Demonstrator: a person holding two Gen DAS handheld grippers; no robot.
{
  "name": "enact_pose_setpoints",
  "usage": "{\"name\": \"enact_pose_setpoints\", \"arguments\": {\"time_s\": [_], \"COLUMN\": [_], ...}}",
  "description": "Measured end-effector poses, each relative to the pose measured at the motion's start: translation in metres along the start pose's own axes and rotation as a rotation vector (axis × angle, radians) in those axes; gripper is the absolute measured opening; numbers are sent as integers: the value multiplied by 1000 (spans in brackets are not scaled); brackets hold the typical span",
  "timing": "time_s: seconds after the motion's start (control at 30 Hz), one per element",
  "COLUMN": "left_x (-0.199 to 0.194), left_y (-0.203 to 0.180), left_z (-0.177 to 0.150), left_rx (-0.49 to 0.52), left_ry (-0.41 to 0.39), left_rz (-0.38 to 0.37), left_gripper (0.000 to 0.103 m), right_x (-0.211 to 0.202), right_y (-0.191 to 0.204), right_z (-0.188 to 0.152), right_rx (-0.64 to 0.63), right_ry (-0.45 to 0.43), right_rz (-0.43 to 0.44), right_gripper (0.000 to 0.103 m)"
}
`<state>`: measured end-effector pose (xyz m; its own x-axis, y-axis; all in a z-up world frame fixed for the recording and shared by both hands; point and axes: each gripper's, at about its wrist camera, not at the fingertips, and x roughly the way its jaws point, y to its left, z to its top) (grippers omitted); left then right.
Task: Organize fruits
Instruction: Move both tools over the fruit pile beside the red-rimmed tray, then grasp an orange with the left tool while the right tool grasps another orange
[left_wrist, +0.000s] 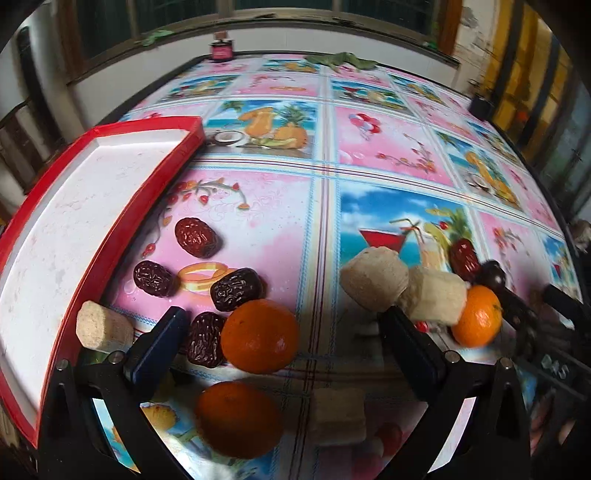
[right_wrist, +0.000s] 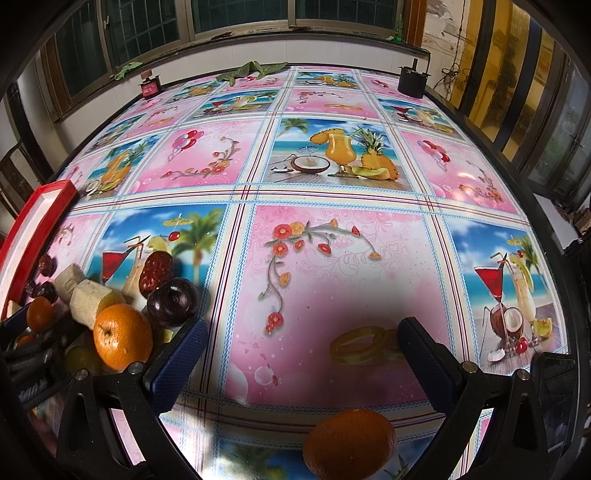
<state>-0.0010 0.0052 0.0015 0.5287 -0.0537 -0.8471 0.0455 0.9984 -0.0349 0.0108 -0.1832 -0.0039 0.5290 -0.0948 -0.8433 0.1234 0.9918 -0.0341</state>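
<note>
In the left wrist view the red-rimmed tray (left_wrist: 74, 206) runs off the left edge, so its full extent is hidden. A jujube (left_wrist: 204, 339) is partly covered by a hand-held gripper finger (left_wrist: 155, 347). The orange (left_wrist: 238, 419) and pale chunk (left_wrist: 340, 415) nearest the camera are blurred. In the right wrist view the bottom edge cuts an orange (right_wrist: 349, 443).

Pink-and-blue fruit-print tablecloth (right_wrist: 332, 266), red-rimmed white tray (left_wrist: 74, 221), orange mandarins (left_wrist: 260, 336), dark-red dates (left_wrist: 195, 236).

Dates (left_wrist: 195, 237) right of, seemingly touching, tray (left_wrist: 110, 236).
</note>
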Motion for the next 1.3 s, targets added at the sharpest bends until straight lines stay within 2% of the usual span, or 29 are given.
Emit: {"name": "enact_pose_setpoints", "arguments": {"time_s": [0.1, 0.2, 0.3, 0.43, 0.57, 0.67, 0.73, 0.8, 0.83, 0.93, 1.1, 1.17, 1.23, 1.3], "left_x": [-23, -52, -75, -86, -83, -78, -73, -67, -63, -53, -46, -45, -46, -47], "left_y": [9, 17, 25, 42, 53, 52, 48, 44, 41, 35, 35, 37, 40, 43], "left_z": [-5, -14, -25, -37, -44, -43, -39, -36, -34, -29, -25, -26, -28, -29], "left_rx": [-14, 17, 91, 93, 45, 29, 27, 31, 31, 41, 38, 32, 20, 11], "left_ry": [29, -14, -33, -27, -7, -8, -7, 4, 11, 22, 30, 30, 34, 38], "left_rz": [-71, -96, -100, -160, -194, -203, -211, -229, -241, -238, -235, -236, -245, -248], "left_gripper": [103, 103, 103, 103, 103, 94, 84, 61, 58, 55, 55, 54, 50, 40], "right_x": [-1, -7, -41, -90, -105, -106, -101, -96, -97, -91, -79, -72, -65, -57], "right_y": [-1, -3, -7, 5, 19, 23, 23, 29, 31, 42, 53, 57, 59, 60], "right_z": [-2, -2, -8, -18, -31, -36, -37, -35, -37, -38, -32, -30, -27, -23], "right_rx": [-7, -30, -40, -176, -271, -285, -270, -273, -276, -299, -294, -287, -272, -250], "right_ry": [3, 56, -2, -130, -129, -121, -108, -91, -88, -75, -41, -31, -16, 2], "right_rz": [6, 36, 103, 190, 273, 318, 343, 374, 378, 390, 428, 431, 425, 442], "right_gripper": [103, 102, 103, 103, 97, 88, 76, 69, 65, 53, 43, 42, 38, 35]}}
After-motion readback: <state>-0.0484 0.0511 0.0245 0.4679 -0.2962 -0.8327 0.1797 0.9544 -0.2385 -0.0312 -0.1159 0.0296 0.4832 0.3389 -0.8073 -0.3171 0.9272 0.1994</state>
